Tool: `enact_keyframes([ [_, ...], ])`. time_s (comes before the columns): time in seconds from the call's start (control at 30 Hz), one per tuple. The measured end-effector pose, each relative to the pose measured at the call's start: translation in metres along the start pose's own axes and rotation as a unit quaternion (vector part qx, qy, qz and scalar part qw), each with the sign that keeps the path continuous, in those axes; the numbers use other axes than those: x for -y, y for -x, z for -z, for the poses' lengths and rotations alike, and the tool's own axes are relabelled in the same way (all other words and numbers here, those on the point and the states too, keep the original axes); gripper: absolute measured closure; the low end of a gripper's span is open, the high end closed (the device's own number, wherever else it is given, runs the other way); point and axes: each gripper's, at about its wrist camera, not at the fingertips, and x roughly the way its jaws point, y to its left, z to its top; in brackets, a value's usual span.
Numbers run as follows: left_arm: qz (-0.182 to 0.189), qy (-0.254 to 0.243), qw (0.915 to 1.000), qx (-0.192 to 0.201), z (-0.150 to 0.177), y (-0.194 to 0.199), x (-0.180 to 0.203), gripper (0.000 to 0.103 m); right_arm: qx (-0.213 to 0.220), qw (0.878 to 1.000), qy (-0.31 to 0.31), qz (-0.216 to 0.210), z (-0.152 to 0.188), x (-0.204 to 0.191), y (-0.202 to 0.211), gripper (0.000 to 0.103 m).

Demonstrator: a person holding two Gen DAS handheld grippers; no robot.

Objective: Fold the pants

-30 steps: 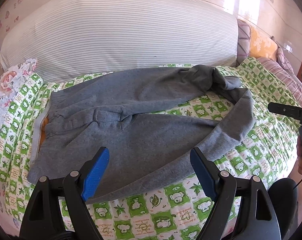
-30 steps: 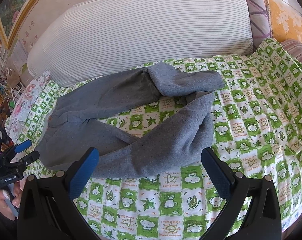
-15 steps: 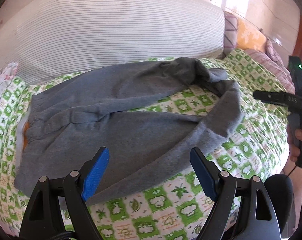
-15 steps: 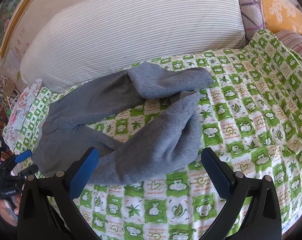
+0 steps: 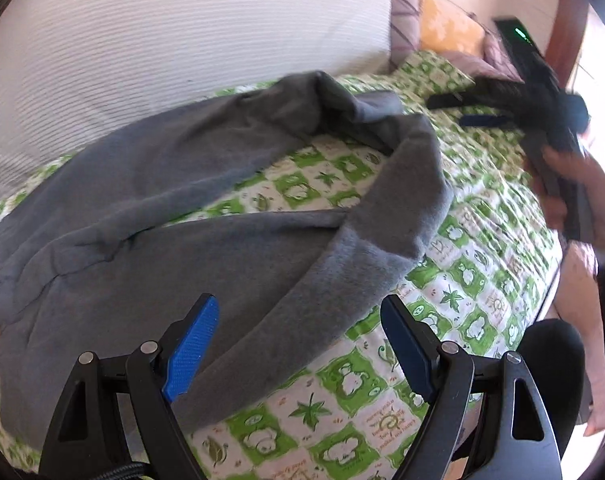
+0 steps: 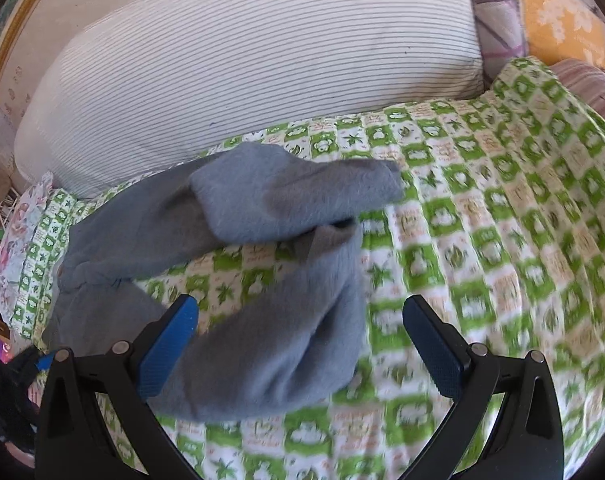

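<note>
Pants [image 5: 190,216]: grey, lying on the green-and-white checked bedspread [image 5: 482,264], waist to the left, the two legs spread apart and running right; both leg ends bend back so they meet at the far right, with a patch of bedspread showing between the legs.
Left gripper [image 5: 298,344]: fingers spread wide, nothing between them, hanging above the near leg's edge.
Right gripper [image 6: 300,340]: fingers spread wide and empty, over the bent end of the near leg; in the left view it shows at far right, held by a hand [image 5: 574,196].
Striped pillow [image 6: 262,56]: large, white, lying along the far side of the bed behind the pants.
Orange cushion [image 6: 562,28]: far right corner.
</note>
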Motion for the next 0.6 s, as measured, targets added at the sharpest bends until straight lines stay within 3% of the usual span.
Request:
enact_keyframes([
  [0.1,0.008,-0.005,0.9999,-0.014,-0.005,-0.016,-0.002,0.019,-0.024,1.000,-0.001,0.003,-0.021,0.002,-0.020,0.004],
  [0.2,0.019,-0.010,0.9992,-0.035,-0.008,-0.032,-0.006,0.019,-0.058,0.998,0.008,0.020,-0.035,0.003,-0.049,0.021],
  [0.27,0.022,-0.013,0.9984,-0.050,-0.008,-0.043,-0.007,0.019,-0.086,0.996,0.015,0.032,-0.038,0.003,-0.071,0.047],
  [0.3,0.024,-0.017,0.9978,-0.059,-0.007,-0.049,-0.006,0.019,-0.097,0.994,0.017,0.036,-0.037,0.004,-0.078,0.056],
  [0.33,0.023,-0.022,0.9971,-0.069,-0.006,-0.056,-0.004,0.020,-0.113,0.993,0.019,0.042,-0.035,0.005,-0.088,0.073],
  [0.37,0.021,-0.024,0.9967,-0.074,-0.006,-0.060,-0.003,0.020,-0.115,0.992,0.021,0.044,-0.033,0.006,-0.090,0.082],
  [0.43,0.022,-0.024,0.9959,-0.084,-0.004,-0.067,-0.001,0.023,-0.099,0.994,0.023,0.041,-0.030,0.008,-0.085,0.091],
  [0.5,0.044,-0.015,0.9945,-0.094,-0.003,-0.071,0.001,0.063,-0.064,0.997,0.017,0.038,-0.024,0.010,-0.065,0.093],
  [0.57,0.056,-0.012,0.9943,-0.089,-0.003,-0.067,0.004,0.080,-0.037,0.999,0.003,0.032,-0.015,0.015,-0.044,0.094],
  [0.6,0.058,-0.017,0.9948,-0.082,-0.003,-0.063,0.007,0.084,-0.020,0.999,-0.012,0.027,-0.008,0.021,-0.029,0.094],
])
